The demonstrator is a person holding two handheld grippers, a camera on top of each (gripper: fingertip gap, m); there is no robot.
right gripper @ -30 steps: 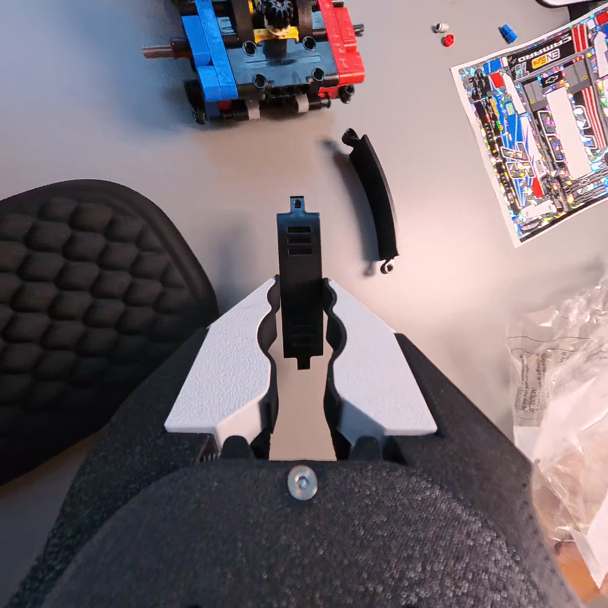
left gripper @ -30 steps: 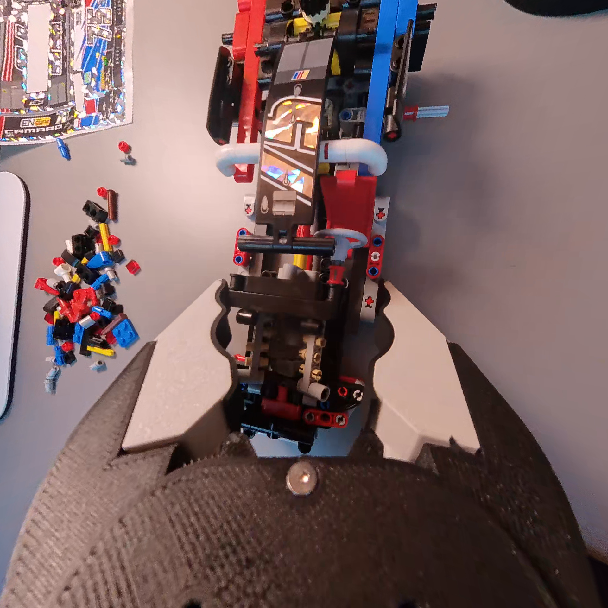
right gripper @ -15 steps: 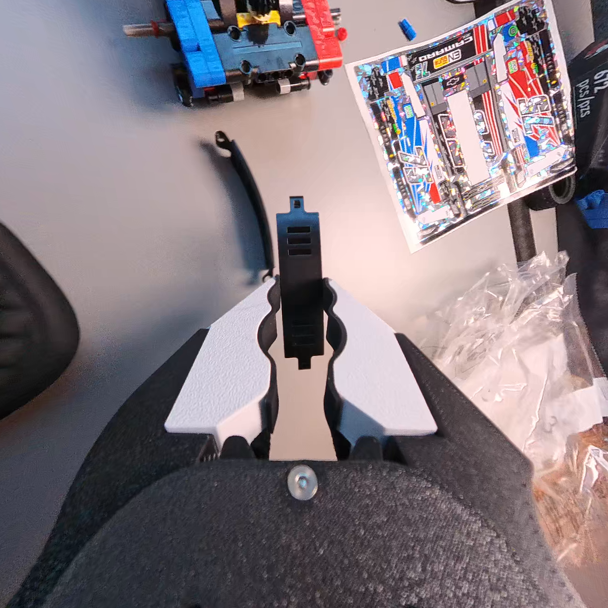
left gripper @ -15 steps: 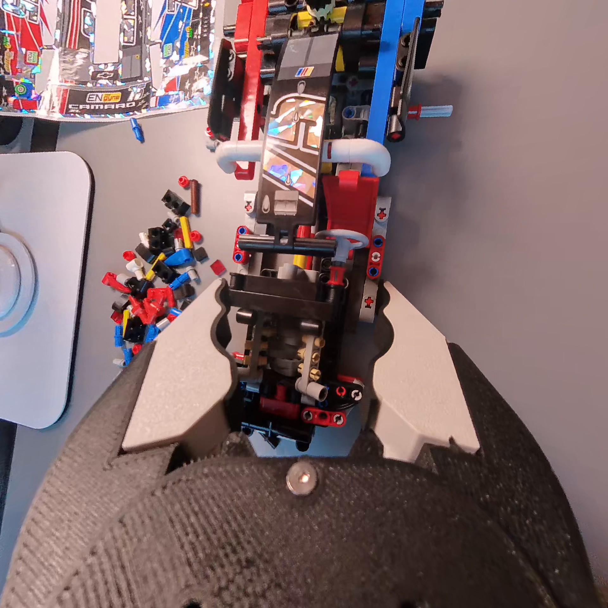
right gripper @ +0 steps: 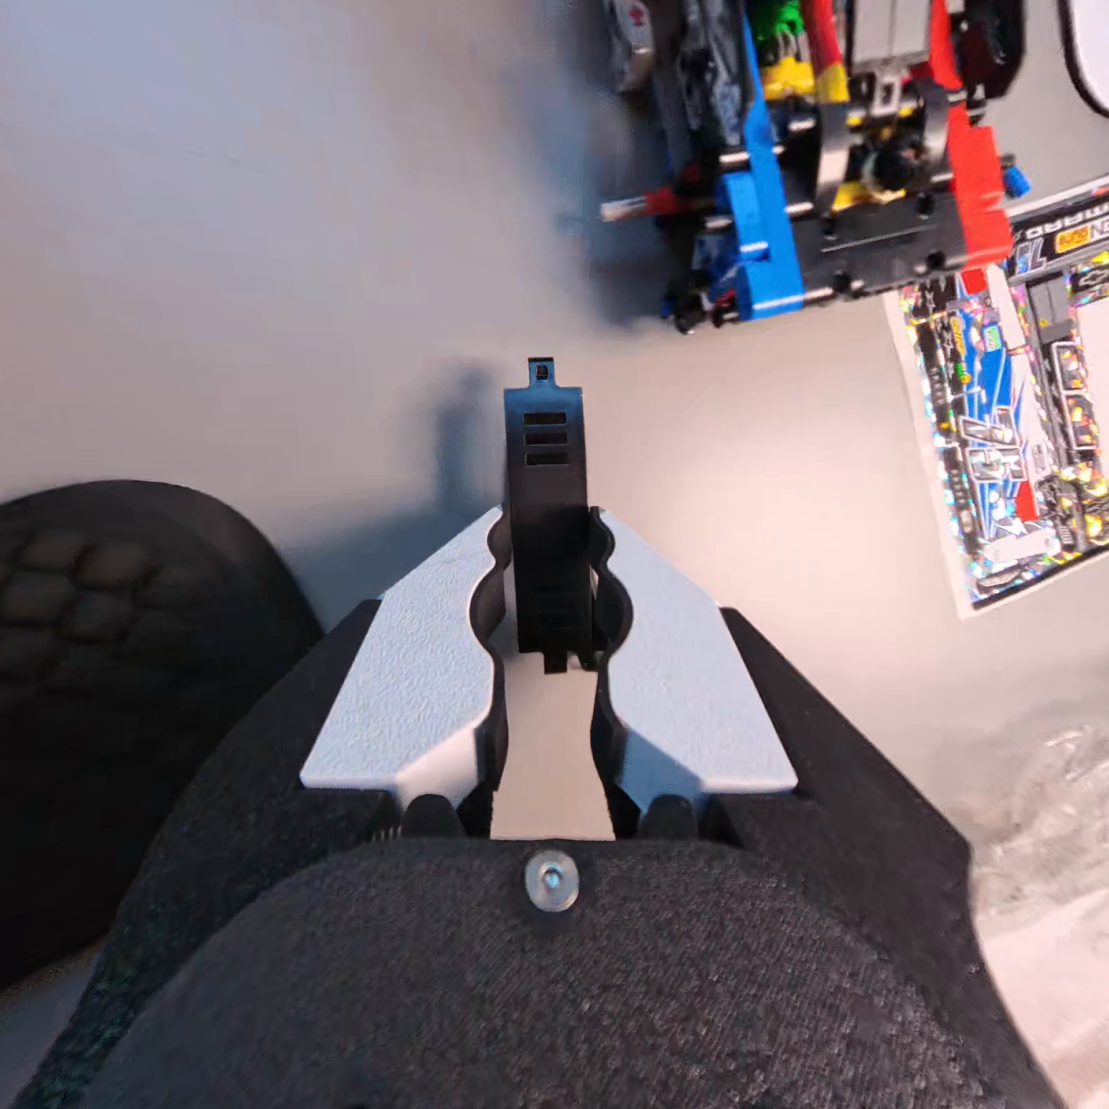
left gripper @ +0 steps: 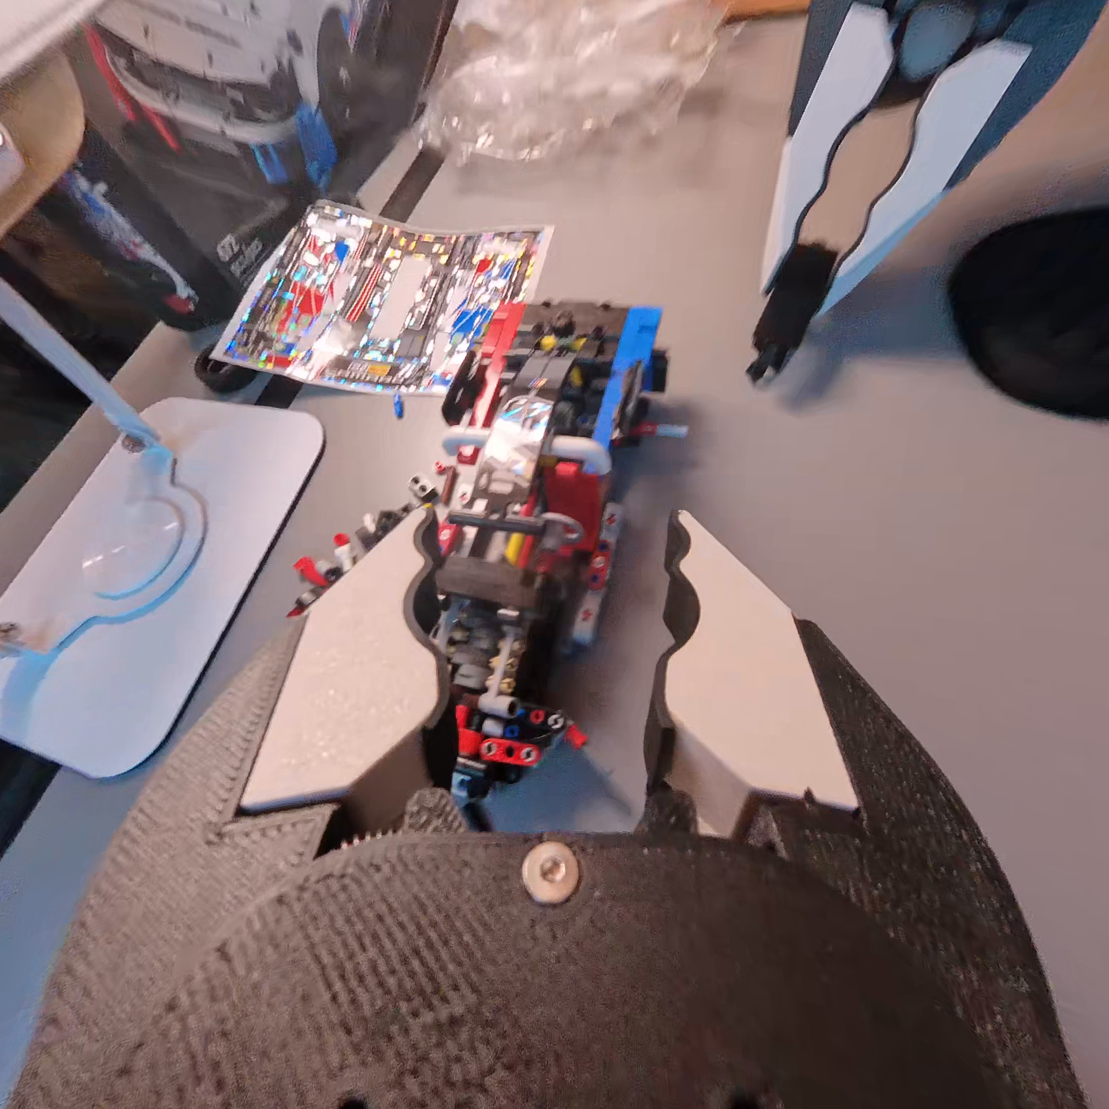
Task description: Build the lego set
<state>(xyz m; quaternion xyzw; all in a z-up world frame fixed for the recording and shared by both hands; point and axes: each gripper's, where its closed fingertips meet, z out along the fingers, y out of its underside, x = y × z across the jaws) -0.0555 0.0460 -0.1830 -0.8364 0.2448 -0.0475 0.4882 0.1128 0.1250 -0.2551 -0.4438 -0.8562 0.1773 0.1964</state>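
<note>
- Left tongs (left gripper: 549, 576) spread wide around the car's (left gripper: 540, 480) near end on the bench (left gripper: 840, 540), right finger clear.
- Right tongs (right gripper: 549, 576) clamp a black panel (right gripper: 545, 480).

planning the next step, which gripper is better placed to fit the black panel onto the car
Right. The right gripper already pinches the black panel, hanging above the table beyond the car. The left gripper is open around the car's near end, better for steadying.

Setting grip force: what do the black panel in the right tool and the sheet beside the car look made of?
Black panel: looks like rigid moulded plastic, dull sheen, crisp slots. Sticker sheet: thin paper or film, holographic glitter, one edge curling. Both judged by look only.
</note>
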